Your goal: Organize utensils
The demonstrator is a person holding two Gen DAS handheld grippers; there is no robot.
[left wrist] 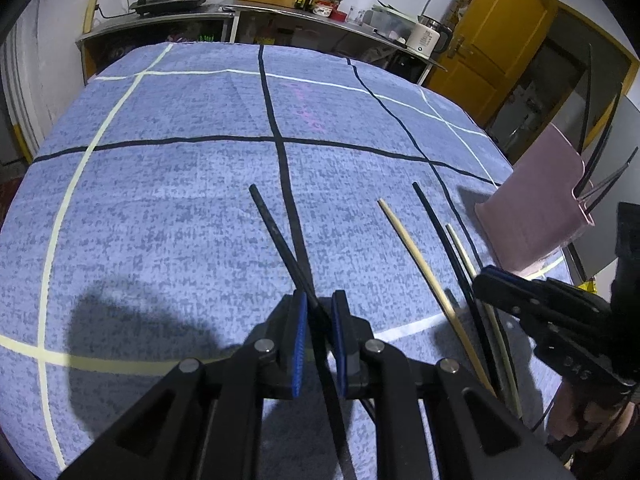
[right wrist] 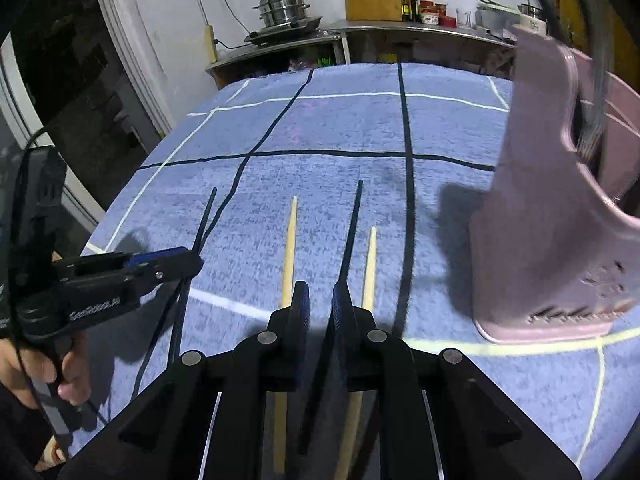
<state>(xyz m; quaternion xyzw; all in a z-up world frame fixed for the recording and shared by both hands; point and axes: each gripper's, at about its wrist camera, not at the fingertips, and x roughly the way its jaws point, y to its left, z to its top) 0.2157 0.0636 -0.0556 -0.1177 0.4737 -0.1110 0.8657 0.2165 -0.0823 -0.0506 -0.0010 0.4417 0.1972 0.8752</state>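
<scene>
My left gripper [left wrist: 320, 300] is shut on a black chopstick [left wrist: 276, 232], whose thin end points away over the blue cloth. In the right wrist view that gripper [right wrist: 192, 262] stands at the left with its chopstick [right wrist: 206, 216]. My right gripper [right wrist: 320, 292] has its jaws nearly together. A second black chopstick [right wrist: 352, 228] runs in between them along the right pad. The left wrist view shows the right gripper [left wrist: 486, 280] low over the loose chopsticks. Two pale wooden chopsticks [right wrist: 289, 248] [right wrist: 370, 264] lie flat on the cloth. A pink utensil holder [right wrist: 532, 220] stands at the right.
The holder [left wrist: 532, 208] has several black chopsticks standing in it. The blue cloth [left wrist: 180, 200] carries black and white grid lines. A steel counter [left wrist: 280, 12] with a pot, bottles and a kettle stands behind the table. A yellow door is at the far right.
</scene>
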